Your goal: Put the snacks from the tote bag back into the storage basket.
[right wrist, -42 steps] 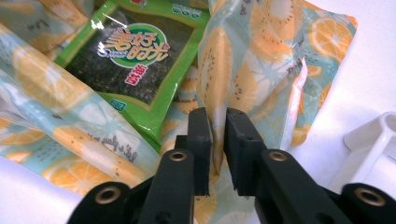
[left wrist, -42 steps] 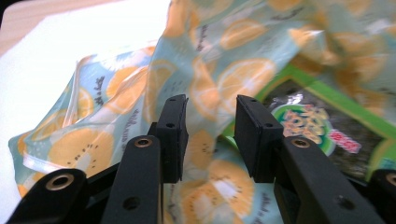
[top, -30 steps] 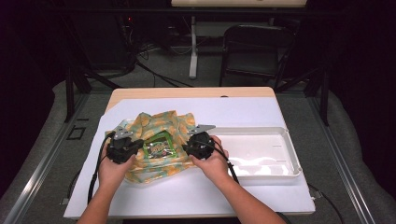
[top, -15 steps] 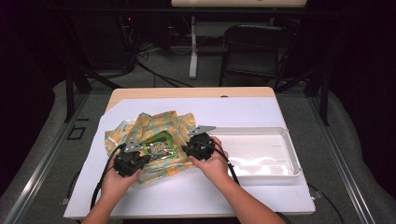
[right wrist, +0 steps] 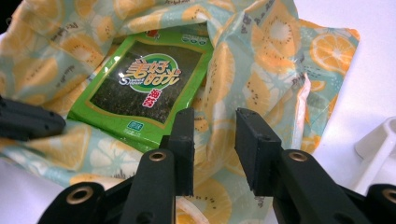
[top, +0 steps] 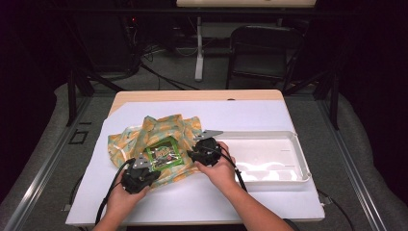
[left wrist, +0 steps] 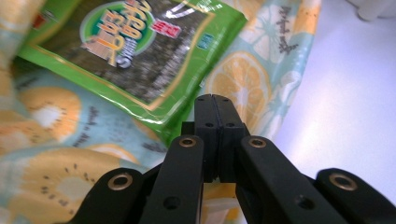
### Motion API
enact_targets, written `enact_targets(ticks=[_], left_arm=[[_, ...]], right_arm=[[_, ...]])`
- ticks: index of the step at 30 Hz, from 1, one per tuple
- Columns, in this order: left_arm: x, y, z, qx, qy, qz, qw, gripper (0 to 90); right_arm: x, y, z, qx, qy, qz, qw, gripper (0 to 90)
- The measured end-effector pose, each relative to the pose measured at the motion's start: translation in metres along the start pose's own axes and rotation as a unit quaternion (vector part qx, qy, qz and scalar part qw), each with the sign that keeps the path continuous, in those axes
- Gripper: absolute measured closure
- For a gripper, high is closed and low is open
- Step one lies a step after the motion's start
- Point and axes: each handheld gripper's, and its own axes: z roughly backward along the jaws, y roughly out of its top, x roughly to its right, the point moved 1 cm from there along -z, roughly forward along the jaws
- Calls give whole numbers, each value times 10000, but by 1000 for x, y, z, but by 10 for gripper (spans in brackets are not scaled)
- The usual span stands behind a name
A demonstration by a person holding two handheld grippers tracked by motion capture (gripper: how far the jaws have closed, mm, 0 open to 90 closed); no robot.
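Note:
A fruit-print cloth bag [top: 144, 137] lies crumpled on the white table cover, and a green seaweed snack packet [top: 163, 155] rests on it. My left gripper [top: 152, 170] is at the bag's near edge with its jaws shut, the tips [left wrist: 215, 100] just past the packet's corner [left wrist: 177, 123]; nothing shows between them. My right gripper [top: 193, 155] sits at the bag's right side. Its jaws [right wrist: 215, 116] stand apart over the printed fabric [right wrist: 261, 79] beside the packet [right wrist: 144, 88]; they have just been opening, and the pads press on nothing.
A white plastic tray [top: 293, 166] lies to the right of the bag, close to my right hand. A black chair [top: 260, 48] and a stand with cables are on the floor beyond the table's far edge. Bare white cover runs along the near edge.
My left gripper has come off the bag's left side, moving toward the near edge and to the right. The right hand has kept its place.

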Motion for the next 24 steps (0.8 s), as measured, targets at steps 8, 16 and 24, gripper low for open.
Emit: enact_targets(ticks=[8, 16, 24], left_arm=[[4, -5, -4, -23, -133, -12, 9999, 883], [7, -9, -13, -128, -110, -61, 9998, 850], [8, -10, -14, -93, -86, -127, 9998, 842]], right_arm=[[1, 4, 12, 288, -108, 32, 9995, 671], [-14, 4, 20, 781, -285, 382, 9958, 676], [-41, -4, 2, 427, -6, 1023, 9938, 725]])
